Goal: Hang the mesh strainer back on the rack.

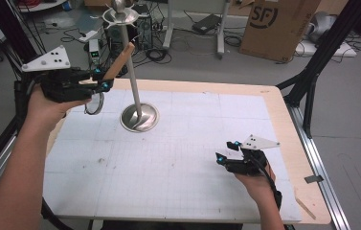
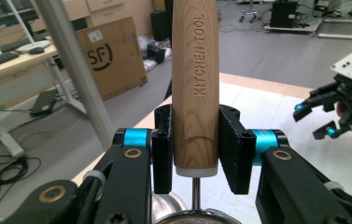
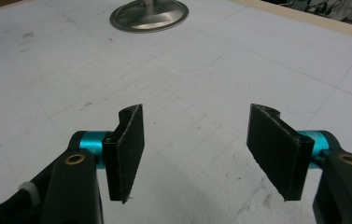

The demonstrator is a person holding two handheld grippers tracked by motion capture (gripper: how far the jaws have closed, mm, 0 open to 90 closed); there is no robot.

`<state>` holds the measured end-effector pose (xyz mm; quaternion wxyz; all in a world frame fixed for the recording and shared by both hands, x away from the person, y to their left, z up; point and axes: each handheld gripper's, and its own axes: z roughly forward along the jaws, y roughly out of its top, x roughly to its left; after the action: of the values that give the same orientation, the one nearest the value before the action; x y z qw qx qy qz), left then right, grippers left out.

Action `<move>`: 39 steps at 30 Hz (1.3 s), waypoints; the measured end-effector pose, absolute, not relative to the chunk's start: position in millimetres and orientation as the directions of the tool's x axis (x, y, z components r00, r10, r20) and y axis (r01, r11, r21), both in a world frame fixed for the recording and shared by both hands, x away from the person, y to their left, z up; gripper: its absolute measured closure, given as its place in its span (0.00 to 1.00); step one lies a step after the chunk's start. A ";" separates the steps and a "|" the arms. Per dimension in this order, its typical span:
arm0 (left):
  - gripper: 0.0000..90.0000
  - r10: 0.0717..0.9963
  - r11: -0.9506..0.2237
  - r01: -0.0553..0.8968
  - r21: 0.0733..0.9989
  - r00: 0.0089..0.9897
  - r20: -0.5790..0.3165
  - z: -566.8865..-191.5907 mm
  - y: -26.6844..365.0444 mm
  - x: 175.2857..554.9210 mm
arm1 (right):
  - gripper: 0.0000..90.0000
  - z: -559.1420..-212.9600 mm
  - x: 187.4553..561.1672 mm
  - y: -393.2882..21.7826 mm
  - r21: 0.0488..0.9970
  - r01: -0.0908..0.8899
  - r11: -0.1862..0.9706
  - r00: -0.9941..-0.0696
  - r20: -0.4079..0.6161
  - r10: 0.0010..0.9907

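Left gripper (image 1: 102, 79) raised over the far left corner of the table (image 1: 283, 124), tongs clamped on the wooden handle (image 2: 195, 88) of a kitchen utensil, handle slanting up and to the right, toward the pole of the metal stand (image 1: 140, 117). Seen in the left gripper view: both black pads pressed flat against the handle's lower end, "KITCHEN TOOL" stamped along the wood, a thin metal shank (image 2: 195, 192) running down from the handle below the pads. Seen from the high view: a round metal ring (image 1: 95, 103) hanging beneath the gripper, just left of the stand's round base, off the white mat (image 1: 178, 163). Right gripper (image 1: 228, 150) low over the near right part of the mat, well apart from the stand, tongs apart with nothing between them; bare mat visible through the gap in the right gripper view. Cardboard box (image 1: 277, 26) on the floor beyond the table's far edge.
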<state>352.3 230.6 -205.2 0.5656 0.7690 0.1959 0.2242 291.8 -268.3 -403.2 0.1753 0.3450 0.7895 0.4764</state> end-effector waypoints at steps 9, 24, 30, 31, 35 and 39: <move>0.76 0.589 -0.269 0.048 0.962 0.798 0.125 -191.7 246.4 352.8 | 0.40 -403.0 291.7 -268.0 0.873 0.376 0.310 -0.702 0.050 0.710; 0.76 0.658 -0.239 0.045 0.970 0.742 0.128 -182.3 263.3 355.0 | 0.40 -402.8 291.6 -267.9 0.873 0.377 0.309 -0.701 0.051 0.711; 0.76 0.669 -0.250 0.052 0.967 0.732 0.134 -182.1 264.1 357.2 | 0.40 -402.5 291.7 -269.3 0.875 0.378 0.304 -0.699 0.054 0.713; 0.76 0.670 -0.251 0.054 0.966 0.730 0.133 -182.4 264.1 357.9 | 0.40 -402.5 291.7 -269.4 0.875 0.377 0.305 -0.700 0.054 0.712; 0.76 0.680 -0.258 0.069 0.964 0.721 0.131 -184.3 265.0 361.4 | 0.40 -402.7 291.7 -269.0 0.873 0.380 0.305 -0.699 0.055 0.713; 0.76 0.690 -0.258 0.079 0.963 0.712 0.127 -185.6 266.3 365.0 | 0.40 -402.4 291.6 -269.8 0.874 0.379 0.303 -0.698 0.056 0.714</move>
<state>365.0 266.3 -185.6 0.5513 0.7432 0.2586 0.2773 291.6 -269.8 -402.4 0.1750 0.3468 0.7878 0.4779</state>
